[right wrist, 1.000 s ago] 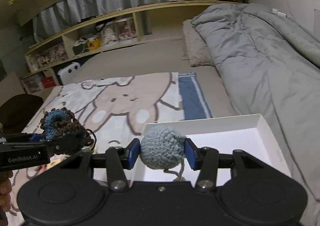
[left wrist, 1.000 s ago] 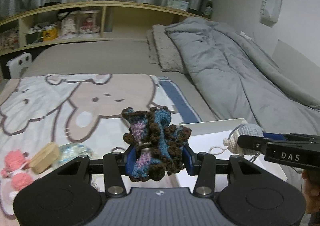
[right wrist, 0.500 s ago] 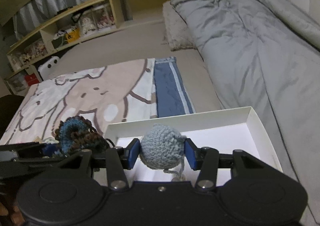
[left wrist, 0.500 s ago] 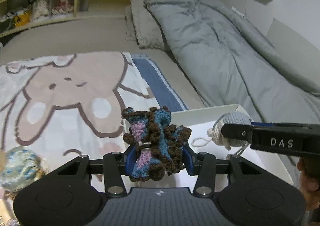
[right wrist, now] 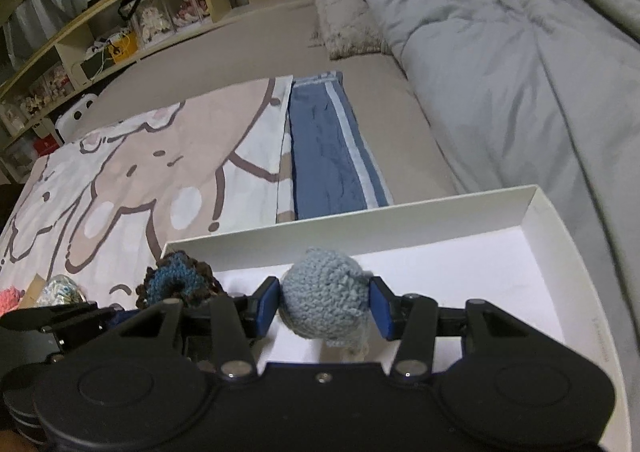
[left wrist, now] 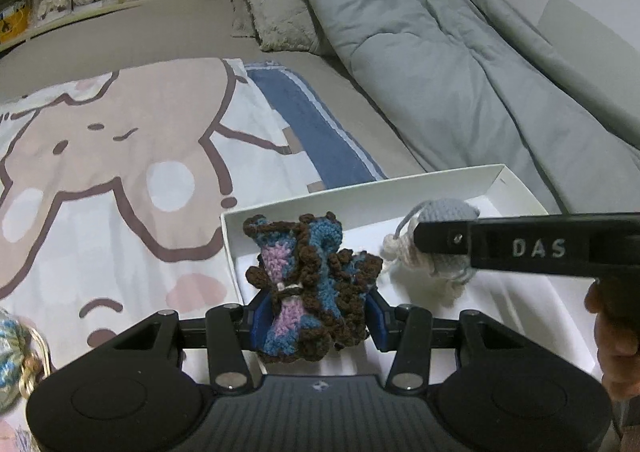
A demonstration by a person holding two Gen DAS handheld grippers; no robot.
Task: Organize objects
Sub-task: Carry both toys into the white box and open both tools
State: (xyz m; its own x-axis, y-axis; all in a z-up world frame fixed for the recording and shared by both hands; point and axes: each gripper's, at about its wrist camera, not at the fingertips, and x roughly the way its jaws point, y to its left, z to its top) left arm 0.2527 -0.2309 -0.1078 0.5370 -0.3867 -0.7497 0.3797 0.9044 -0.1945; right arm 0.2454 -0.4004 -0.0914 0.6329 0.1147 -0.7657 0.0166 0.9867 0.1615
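White box (left wrist: 360, 194): open, shallow, resting on the bed, its left wall against the cartoon-print blanket (left wrist: 120, 156); taken here as the landmark and the likely destination. Left gripper (left wrist: 312, 316): closed on a brown, blue and pink crochet piece (left wrist: 308, 284), which is bunched between the blue pads; it sits over the box's near-left corner, just inside the left wall. Whether the piece touches the floor of the box cannot be told. Right gripper (right wrist: 326, 306): closed on a grey-blue crochet ball (right wrist: 324, 296), which hangs over the middle of the box, to the right of the left gripper's load and close beside it; a pale loop (left wrist: 402, 240) trails from the ball toward the box's far wall. Governing relation: both items lie above the box interior, so release is judged to need only a short descent; the two loads sit close enough that they may bump. Loose crochet items (right wrist: 60, 290) remain outside the box, to its left on the blanket.
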